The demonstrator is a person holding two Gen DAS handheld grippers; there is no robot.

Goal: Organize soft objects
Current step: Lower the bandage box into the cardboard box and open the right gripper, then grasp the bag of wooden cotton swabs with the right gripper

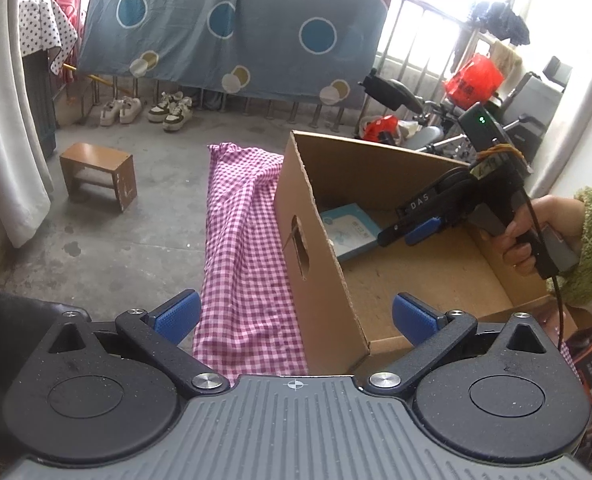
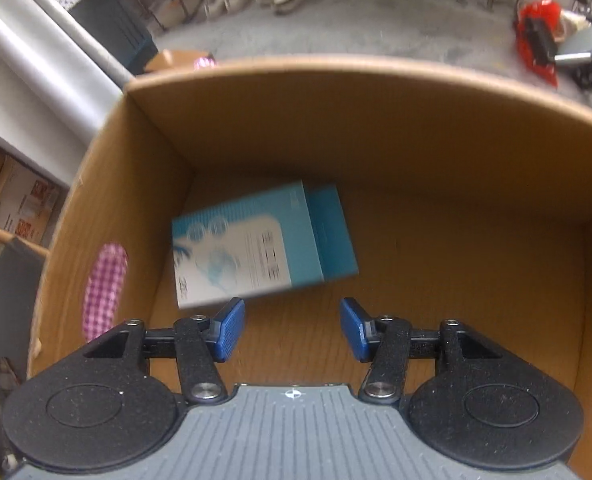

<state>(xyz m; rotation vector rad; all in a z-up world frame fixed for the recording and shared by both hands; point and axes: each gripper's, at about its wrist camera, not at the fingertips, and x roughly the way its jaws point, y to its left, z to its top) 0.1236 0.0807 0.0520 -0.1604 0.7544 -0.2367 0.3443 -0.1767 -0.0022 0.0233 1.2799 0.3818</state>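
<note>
Fingers spread on my right gripper [image 2: 292,330] above the blue-and-white packet [image 2: 256,244] in the cardboard box [image 2: 335,120]; left gripper [image 1: 294,318] spread, empty.

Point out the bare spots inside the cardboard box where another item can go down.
The cardboard box floor is bare right of the blue-and-white packet, across to the right wall, and in the near strip under the right claw. The back-left corner is taken by the packet. Outside, the pink gingham cloth lies against the box's left wall.
</note>
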